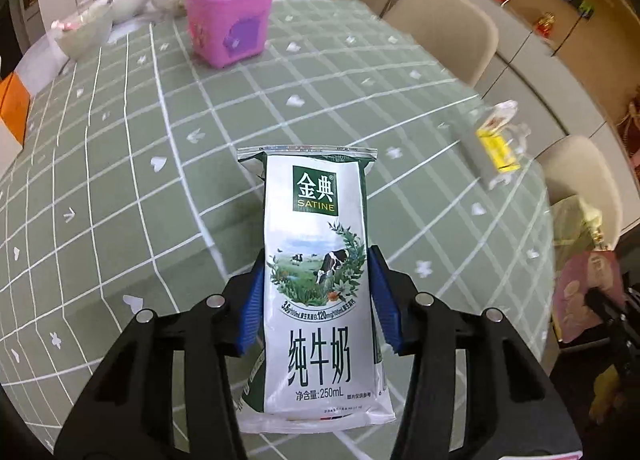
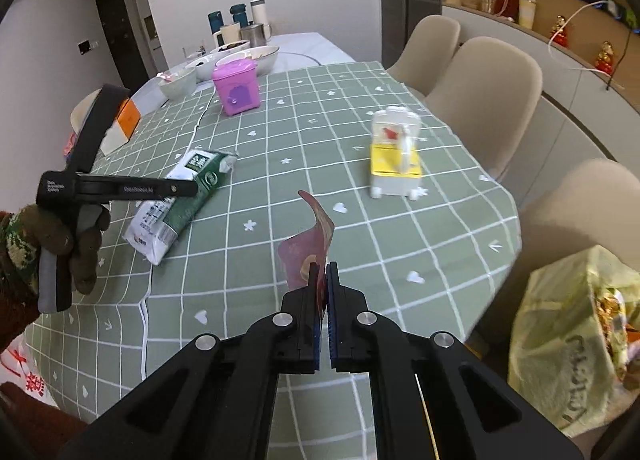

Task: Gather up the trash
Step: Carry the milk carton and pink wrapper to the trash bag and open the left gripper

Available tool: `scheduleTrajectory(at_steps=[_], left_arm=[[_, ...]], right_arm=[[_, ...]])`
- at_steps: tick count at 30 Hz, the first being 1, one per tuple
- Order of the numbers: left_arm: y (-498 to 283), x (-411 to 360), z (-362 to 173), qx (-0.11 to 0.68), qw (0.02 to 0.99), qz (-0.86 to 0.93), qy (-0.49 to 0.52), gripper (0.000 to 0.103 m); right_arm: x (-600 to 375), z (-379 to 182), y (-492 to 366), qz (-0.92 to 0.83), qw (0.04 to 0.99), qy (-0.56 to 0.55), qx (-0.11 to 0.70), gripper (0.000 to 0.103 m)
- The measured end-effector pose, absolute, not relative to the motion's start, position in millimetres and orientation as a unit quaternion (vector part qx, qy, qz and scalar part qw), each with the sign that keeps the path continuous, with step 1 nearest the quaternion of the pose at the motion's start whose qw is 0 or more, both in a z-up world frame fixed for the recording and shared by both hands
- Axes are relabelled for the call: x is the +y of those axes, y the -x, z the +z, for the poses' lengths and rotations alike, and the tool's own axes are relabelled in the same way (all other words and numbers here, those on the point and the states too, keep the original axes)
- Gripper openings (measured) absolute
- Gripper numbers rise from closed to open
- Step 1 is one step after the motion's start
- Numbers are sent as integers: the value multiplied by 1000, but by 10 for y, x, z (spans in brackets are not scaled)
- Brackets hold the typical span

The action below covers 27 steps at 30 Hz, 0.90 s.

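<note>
- Two grippers in view, both holding trash.
- Left gripper (image 1: 318,296) was closed on the milk carton (image 1: 320,288), blue pads pressing both its sides; carton filled lower centre of the left wrist frame.
- Right gripper (image 2: 323,310) was nearly shut, pinching a red wrapper (image 2: 308,256) at lower centre of the right wrist frame.
- Yellow-and-white plastic package (image 2: 396,154) lay on the tabletop (image 2: 280,132), right of centre.
- Pink box (image 2: 237,86) stood upper centre-left, bowls just behind it.
- Yellowish plastic bag (image 2: 568,336) sat at lower right, off the tabletop edge.

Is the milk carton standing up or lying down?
Lying down. The milk carton lies flat on the tablecloth, between the left hand-held gripper's blue fingers.
</note>
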<state>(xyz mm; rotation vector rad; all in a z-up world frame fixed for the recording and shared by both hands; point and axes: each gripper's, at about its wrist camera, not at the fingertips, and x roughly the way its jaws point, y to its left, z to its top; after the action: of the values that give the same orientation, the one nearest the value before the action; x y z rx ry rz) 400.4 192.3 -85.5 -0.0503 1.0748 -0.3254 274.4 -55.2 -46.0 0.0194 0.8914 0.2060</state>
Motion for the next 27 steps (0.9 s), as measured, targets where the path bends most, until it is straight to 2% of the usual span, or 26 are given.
scheduleTrajectory(at_steps=[12,20,27], left_arm=[[-3470,1253,80,416,884,-203,62,45],[-3244,161,601,366,885,-279,71,45],[-3097,-912,681,353,874,-328,62,45]], right_arm=[[-1264,-65,-2423,83,920,-37,382,5],[-2100,314,-2102,43,944,-27,326,5],[-3102,437,-1786,-16,952,-30,303,5]])
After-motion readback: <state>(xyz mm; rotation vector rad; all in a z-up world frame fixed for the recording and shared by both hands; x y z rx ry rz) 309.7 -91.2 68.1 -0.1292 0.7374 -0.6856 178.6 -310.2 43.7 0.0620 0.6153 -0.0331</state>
